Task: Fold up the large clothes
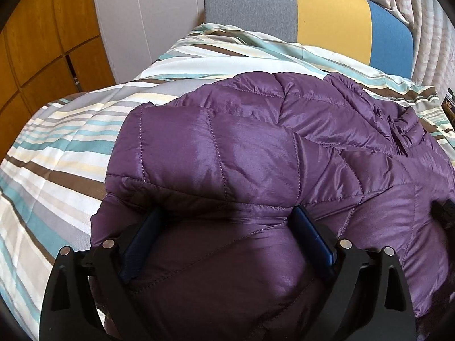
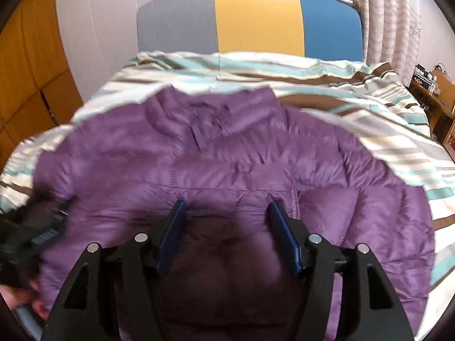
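- Jacket (image 1: 256, 147): one purple quilted puffer, lying on the bed (image 1: 57, 147) over the striped cover, collar (image 2: 210, 105) toward the headboard (image 2: 256, 20).
- Jacket state: a padded panel, probably a sleeve or side, lies folded in over the body on your left; the collar and zip (image 1: 398, 142) face up. You cannot tell from either view whether the other side is tucked in.
- Left gripper (image 1: 227, 227): your jaws stand wide apart, low over the near part of the jacket, nothing pinched between the blue pads (image 1: 310, 236).
- Right gripper (image 2: 227, 227): your jaws stand apart at a middling width above the jacket's middle; the pads do not press on fabric. This view is blurred.
- Left gripper from the right wrist view (image 2: 31, 233): it shows dark at the jacket's left edge, with part of your hand (image 2: 28, 298) below it.
- Done, by judgement: at most one side fold; the jacket is spread and roughly squared on the bed.
- Left to do, by judgement: bring in the remaining side if needed, then fold hem toward collar, and press the air out of the padding so the bundle stays flat.
- Surroundings: wardrobe (image 1: 37, 42) to the left, curtain (image 2: 392, 14) to the right.
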Motion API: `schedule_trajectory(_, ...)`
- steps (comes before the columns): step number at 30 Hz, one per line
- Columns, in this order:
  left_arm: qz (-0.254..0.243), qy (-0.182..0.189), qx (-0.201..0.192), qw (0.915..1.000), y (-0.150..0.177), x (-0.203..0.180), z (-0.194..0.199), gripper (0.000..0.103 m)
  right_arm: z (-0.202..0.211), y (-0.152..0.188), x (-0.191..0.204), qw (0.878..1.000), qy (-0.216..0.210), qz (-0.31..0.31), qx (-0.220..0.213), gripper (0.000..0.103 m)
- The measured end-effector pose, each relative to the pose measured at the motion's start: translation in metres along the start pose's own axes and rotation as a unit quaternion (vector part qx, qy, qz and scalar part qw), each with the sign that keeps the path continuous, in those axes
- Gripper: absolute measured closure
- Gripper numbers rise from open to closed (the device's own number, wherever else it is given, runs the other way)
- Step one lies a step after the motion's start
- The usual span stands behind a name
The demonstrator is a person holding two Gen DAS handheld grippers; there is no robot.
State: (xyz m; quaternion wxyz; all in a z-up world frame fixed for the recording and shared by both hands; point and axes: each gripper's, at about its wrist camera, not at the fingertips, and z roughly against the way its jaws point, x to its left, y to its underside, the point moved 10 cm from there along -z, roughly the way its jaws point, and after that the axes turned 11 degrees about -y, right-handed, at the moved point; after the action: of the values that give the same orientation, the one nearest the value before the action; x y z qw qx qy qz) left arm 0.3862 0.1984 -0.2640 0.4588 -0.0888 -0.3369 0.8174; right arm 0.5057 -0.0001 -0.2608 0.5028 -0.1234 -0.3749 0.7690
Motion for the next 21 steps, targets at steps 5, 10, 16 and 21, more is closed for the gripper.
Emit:
schedule_trajectory(5,0.008,0.003,0.010,0.9999,-0.004,0.001,-0.009,0.005,-0.008,0.008,-0.005,1.000,0.007,0.001,-0.003,0.041)
schedule_trajectory(10,0.007,0.011,0.015,0.9998,-0.004,0.002,-0.004,0.003,0.003,0.008,-0.006,1.000,-0.019,-0.016,0.001,0.031)
schedule_trajectory(16,-0.017,0.037,-0.005,0.9991,0.012,0.020,0.040,0.003,0.073,0.025,-0.007,0.997,-0.044,-0.055,-0.018,0.029)
schedule_trajectory(21,-0.010,0.057,-0.026,0.9980,0.051,0.047,0.078,0.003,0.127,0.070,-0.016,0.995,-0.063,-0.080,-0.004,0.031)
